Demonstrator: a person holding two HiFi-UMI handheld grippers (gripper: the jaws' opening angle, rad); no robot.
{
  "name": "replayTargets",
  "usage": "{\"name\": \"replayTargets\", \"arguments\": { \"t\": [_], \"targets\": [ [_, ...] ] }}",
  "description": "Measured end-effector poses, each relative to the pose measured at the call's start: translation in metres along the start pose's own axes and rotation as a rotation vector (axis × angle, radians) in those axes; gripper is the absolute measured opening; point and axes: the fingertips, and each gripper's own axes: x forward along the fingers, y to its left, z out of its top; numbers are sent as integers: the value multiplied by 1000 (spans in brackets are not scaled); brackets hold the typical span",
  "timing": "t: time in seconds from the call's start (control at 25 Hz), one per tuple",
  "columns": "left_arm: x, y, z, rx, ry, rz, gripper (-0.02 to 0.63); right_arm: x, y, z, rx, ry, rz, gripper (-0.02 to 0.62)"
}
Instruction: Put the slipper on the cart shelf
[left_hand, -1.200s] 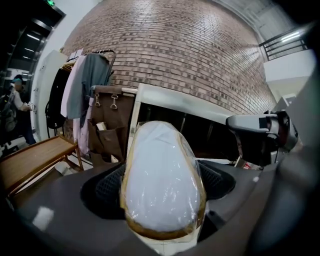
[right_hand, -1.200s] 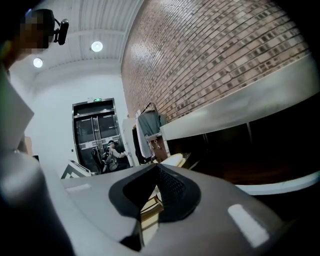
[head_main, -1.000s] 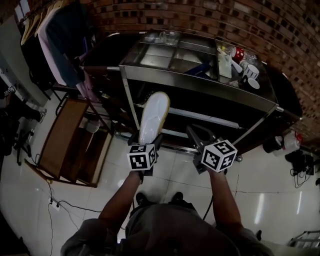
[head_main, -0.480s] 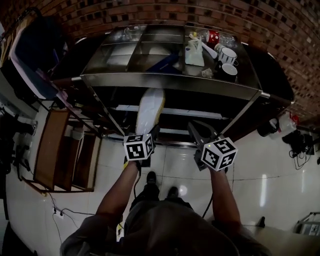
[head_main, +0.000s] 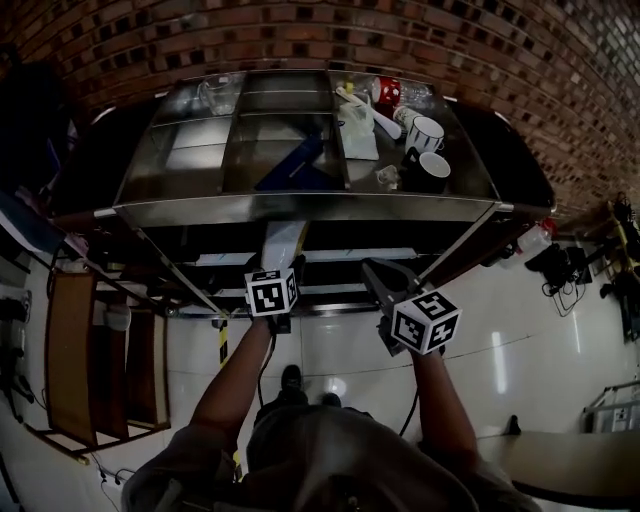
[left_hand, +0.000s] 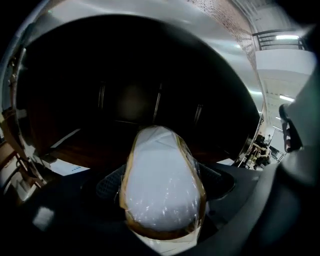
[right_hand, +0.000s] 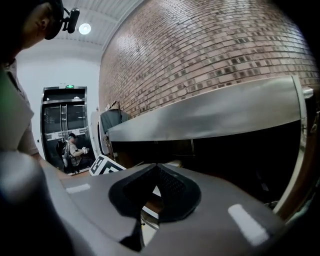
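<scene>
One white slipper is clamped across its sides in the left tool, its toe poking in under the cart top, over the shelf. The right tool is closed up and empty. Up top there are two mugs: a front mug and a back mug.

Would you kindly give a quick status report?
Left gripper shut on slipper. Right gripper shut, empty. Slipper toe under cart top, not yet down. Nothing visibly blocking.

The person wears a short-sleeved grey top and dark shoes. The left gripper and right gripper are dark grey. Each carries a white cube with black square markers, and thin cables hang below the cubes.
</scene>
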Motion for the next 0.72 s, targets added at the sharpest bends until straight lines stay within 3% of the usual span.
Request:
{"name": "replayTargets", "arguments": {
  "t": [0.4,0.72],
  "targets": [
    [79,10,6,-22,49,14,437,9,-22,-7,38,38,-115,0],
    [103,-6,24,49,24,60,439,0,-46,2,25,26,-114,0]
  ]
}}
